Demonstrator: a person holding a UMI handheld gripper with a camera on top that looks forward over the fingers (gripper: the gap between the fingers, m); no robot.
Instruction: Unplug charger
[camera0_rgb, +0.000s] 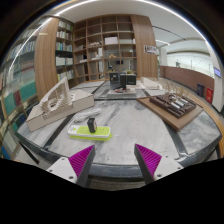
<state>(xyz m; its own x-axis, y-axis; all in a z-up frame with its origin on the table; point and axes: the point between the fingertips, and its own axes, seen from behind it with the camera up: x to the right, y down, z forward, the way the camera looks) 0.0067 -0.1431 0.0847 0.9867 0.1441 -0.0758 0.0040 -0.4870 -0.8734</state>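
Here, tongs (114, 160) spread wide, holding nothing, yellow-green tray (88, 131) just ahead on table (130, 125)

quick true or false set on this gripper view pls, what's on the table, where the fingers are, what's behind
1. The gripper fingers are open with nothing between them. True.
2. A yellow-green tray lies on the table ahead of the fingers. True.
3. The dark object on the tray is clamped by both fingers. False: it sits on the tray, beyond the fingers.
4. Tall wooden shelves stand at the back of the room. True.
5. The finger pads are blue. False: they are magenta.
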